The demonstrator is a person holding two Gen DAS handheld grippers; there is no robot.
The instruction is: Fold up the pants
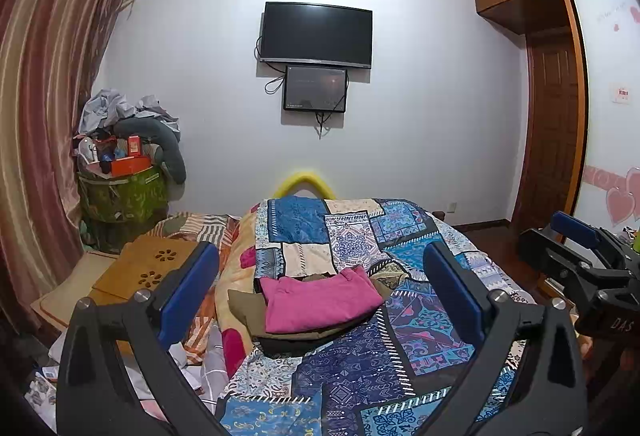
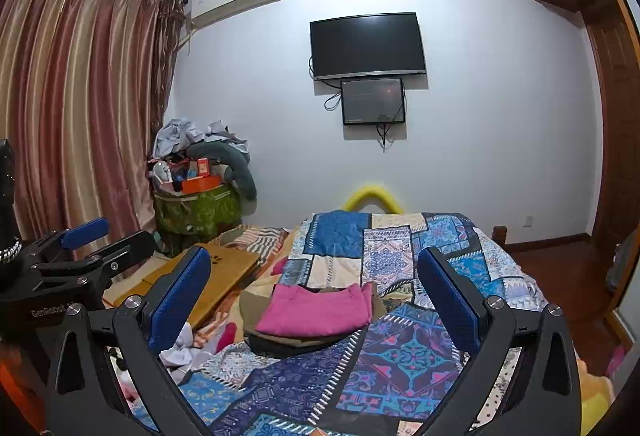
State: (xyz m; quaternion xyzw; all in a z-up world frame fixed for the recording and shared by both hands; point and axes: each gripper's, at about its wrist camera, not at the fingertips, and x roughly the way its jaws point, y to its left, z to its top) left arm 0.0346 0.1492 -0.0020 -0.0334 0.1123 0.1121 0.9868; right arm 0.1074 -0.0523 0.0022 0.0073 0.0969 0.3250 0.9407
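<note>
Both grippers, left gripper (image 1: pixel 320 292) and right gripper (image 2: pixel 314 300), hover jaws apart, empty, above folded pink pants (image 1: pixel 320 302) mid-frame; likely approach low, square edges on the stack.

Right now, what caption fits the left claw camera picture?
Open left claw hovering over folded pink pants stacked on a patchwork quilt.

pink pants (image 1: pixel 320 302): matt cloth | quilt (image 1: pixel 360 368): printed cloth | TV (image 1: pixel 316 33): glossy
</note>
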